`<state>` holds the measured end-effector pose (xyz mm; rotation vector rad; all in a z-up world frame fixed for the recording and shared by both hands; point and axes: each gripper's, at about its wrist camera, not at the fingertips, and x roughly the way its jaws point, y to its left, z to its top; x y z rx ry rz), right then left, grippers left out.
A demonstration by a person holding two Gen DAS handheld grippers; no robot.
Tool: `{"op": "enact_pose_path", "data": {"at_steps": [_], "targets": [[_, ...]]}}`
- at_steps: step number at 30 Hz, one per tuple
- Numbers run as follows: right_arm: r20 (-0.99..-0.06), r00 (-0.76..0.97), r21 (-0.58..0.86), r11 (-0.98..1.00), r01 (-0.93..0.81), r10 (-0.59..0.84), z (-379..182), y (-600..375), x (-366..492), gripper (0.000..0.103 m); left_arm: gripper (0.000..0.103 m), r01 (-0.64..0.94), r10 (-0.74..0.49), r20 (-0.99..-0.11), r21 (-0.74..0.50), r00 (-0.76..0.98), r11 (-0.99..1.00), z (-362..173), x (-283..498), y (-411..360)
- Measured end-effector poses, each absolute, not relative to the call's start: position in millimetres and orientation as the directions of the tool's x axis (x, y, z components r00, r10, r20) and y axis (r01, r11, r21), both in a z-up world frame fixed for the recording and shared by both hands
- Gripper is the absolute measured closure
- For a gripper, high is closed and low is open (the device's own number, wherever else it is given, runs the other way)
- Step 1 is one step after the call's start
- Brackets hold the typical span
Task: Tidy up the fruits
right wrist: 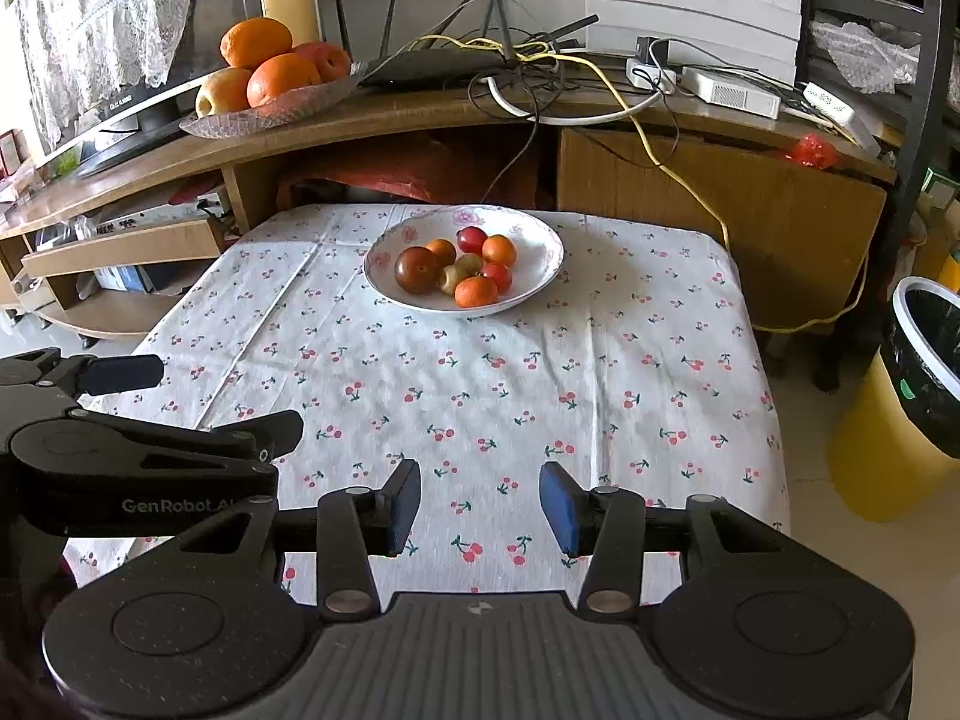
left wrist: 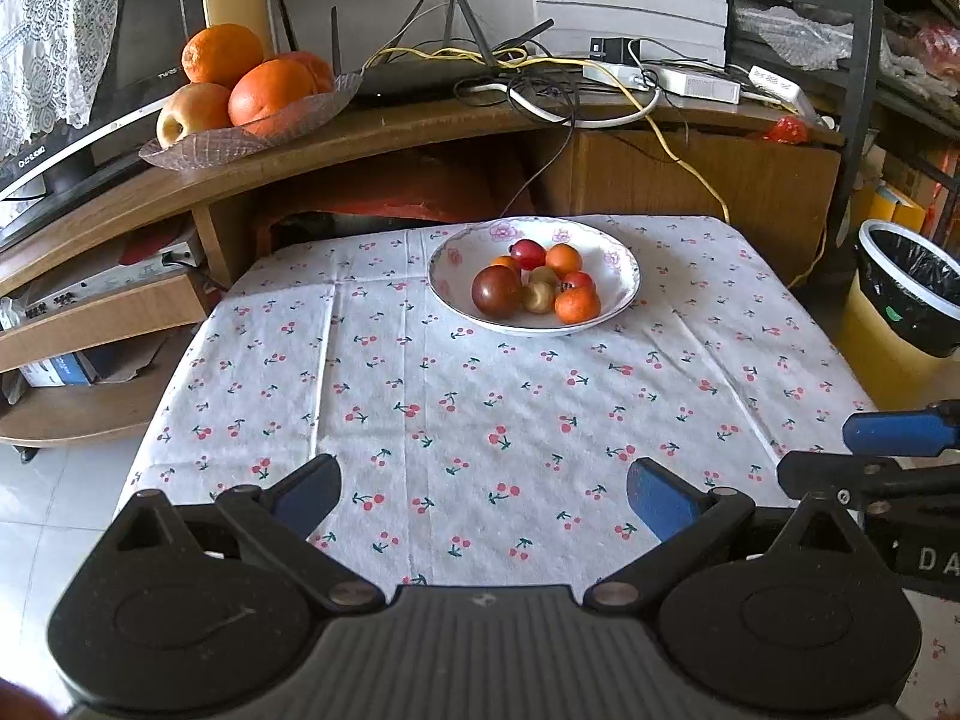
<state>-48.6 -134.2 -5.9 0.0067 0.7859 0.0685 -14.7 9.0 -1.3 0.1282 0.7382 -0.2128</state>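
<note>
- We are looking at a white bowl (left wrist: 618,276) with pink flower prints, sitting toward the far middle of the table (left wrist: 480,408) and holding a small heap of fruits (left wrist: 537,288).
- In it we are seeing one large dark red-brown fruit (right wrist: 416,269) on the left, several orange ones, two red ones and two small yellowish-green ones in the middle, all touching.
- The table is wearing a white cloth with a cherry print; behind it a curved wooden shelf is carrying a glass dish of oranges and apples (left wrist: 240,84), a router and tangled cables, and a yellow bin (right wrist: 900,420) is standing to the right.
- We are holding the left gripper (left wrist: 483,495) low over the near edge, its blue-padded fingers (left wrist: 660,501) spread wide and empty.
- Our right gripper (right wrist: 478,507) is hovering beside it, fingers (right wrist: 558,507) parted more narrowly, gripping nothing.
</note>
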Motion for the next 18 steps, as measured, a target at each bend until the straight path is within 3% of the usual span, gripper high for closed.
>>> {"op": "enact_pose_path", "data": {"at_steps": [18], "targets": [[-0.708,0.704,0.028,0.998,-0.054,0.058,-7.5,-133.9,-53.2,0.062,0.000,0.245,-0.142,-0.682,0.056,0.717,0.968,-3.0,-25.4,5.6]]}}
